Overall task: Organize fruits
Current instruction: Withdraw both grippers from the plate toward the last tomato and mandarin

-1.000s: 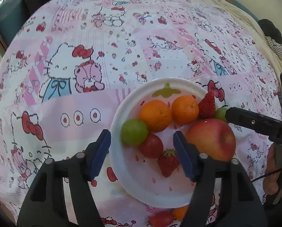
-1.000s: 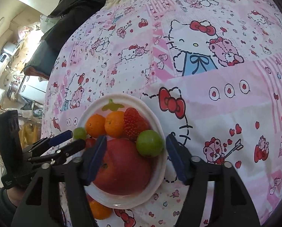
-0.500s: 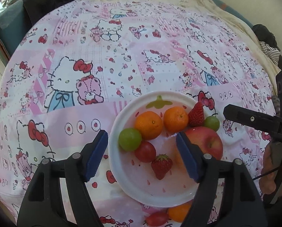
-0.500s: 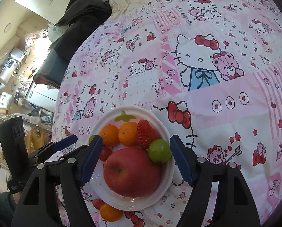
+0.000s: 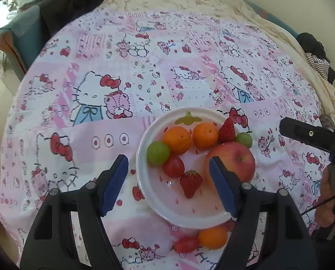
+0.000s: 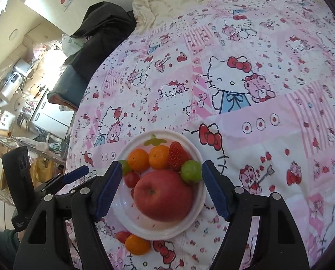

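**Fruit plate status: both grippers raised, nothing held**

While both grippers hang above the plate (image 5: 142, 175), neither holds anything. My left gripper (image 5: 168, 181) has its blue fingers (image 5: 114, 182) wide apart, straddling the near left part of the plate from above. My right gripper (image 6: 158, 187) also has its fingers (image 6: 214, 191) spread apart, with the apple (image 6: 164, 194) seen between them, untouched.

Plate contents, left wrist view:
- apple (image 5: 234, 159) at the right side, against the rim;
- two oranges (image 5: 177, 139) side by side toward the far edge;
- one strawberry (image 5: 227, 127) at the far right, just beside the second orange;
- a second strawberry (image 5: 189, 182) near the middle;
- one lime (image 5: 158, 153) at the left, touching an orange;
- a second lime (image 5: 243, 139) at the far right rim, beside the apple;
- a tomato (image 5: 173, 167) touching the left lime.

Off the plate, on the patterned sheet (image 5: 95, 148), a loose orange (image 5: 213, 237) and a loose tomato (image 5: 185, 244) lie just beside the near rim.
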`<state>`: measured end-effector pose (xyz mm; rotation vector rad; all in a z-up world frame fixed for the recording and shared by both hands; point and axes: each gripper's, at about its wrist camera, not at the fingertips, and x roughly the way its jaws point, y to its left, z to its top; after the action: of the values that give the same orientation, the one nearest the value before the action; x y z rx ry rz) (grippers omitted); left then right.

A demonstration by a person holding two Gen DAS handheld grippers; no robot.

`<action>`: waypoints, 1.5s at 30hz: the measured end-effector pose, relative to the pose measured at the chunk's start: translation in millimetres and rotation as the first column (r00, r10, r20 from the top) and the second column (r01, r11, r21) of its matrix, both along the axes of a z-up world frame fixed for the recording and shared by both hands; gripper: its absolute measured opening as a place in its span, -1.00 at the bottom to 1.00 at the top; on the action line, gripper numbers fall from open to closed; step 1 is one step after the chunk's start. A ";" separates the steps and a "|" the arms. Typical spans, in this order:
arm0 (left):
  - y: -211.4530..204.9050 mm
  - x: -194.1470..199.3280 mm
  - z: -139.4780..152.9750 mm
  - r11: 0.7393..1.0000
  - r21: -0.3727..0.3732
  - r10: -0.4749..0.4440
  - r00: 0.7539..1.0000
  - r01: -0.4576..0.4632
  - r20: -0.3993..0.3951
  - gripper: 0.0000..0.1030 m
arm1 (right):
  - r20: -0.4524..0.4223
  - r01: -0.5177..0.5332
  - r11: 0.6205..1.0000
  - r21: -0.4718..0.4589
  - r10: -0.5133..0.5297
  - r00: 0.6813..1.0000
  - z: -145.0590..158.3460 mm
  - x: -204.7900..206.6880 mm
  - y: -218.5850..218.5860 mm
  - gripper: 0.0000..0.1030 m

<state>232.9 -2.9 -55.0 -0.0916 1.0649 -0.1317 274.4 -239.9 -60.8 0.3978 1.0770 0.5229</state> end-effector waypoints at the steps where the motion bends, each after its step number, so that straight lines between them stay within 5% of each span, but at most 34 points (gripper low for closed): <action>1: 0.5 -3.7 3.8 1.000 -0.002 0.010 1.000 -0.010 0.011 0.39 | 0.005 0.002 1.000 0.001 -0.002 1.000 2.8 -3.3 -0.8 0.47; 8: -0.3 -32.4 29.3 1.000 -0.003 0.016 0.997 -0.015 0.081 0.39 | 0.023 0.013 1.000 -0.016 -0.013 1.000 13.7 -32.5 -3.8 0.47; 14: 12.2 -50.6 25.6 0.997 -0.018 0.075 0.996 -0.074 0.044 0.39 | 0.039 0.017 1.000 -0.013 -0.017 0.999 23.1 -62.3 -6.2 0.47; 26: 35.3 -89.2 -18.4 0.977 -0.018 0.206 0.968 -0.210 -0.144 0.39 | -0.115 0.090 0.994 -0.058 -0.096 0.989 -8.9 -103.2 -22.4 0.47; 33: 15.2 -85.0 -47.7 0.988 -0.037 0.136 0.963 -0.148 -0.231 0.38 | -0.152 0.123 0.990 -0.067 -0.132 0.979 -19.6 -98.0 -30.5 0.47; 42: 0.2 -79.7 -74.2 0.988 -0.070 0.113 0.948 -0.140 -0.299 0.22 | -0.156 0.110 0.991 -0.077 -0.121 0.980 -23.6 -96.8 -28.1 0.47; 44: 4.3 -77.2 -79.5 0.977 -0.151 0.096 0.940 -0.152 -0.327 -0.21 | -0.155 0.104 0.991 -0.082 -0.116 0.981 -24.1 -96.1 -25.8 0.47; 45: 5.6 -77.1 -79.4 0.972 -0.172 0.093 0.937 -0.158 -0.336 -0.26 | -0.155 0.101 0.991 -0.085 -0.113 0.981 -24.6 -95.6 -24.6 0.47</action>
<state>155.8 2.7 -134.5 -0.3708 1.3717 -0.1069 178.8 -264.6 -85.4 0.4328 1.2190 0.3571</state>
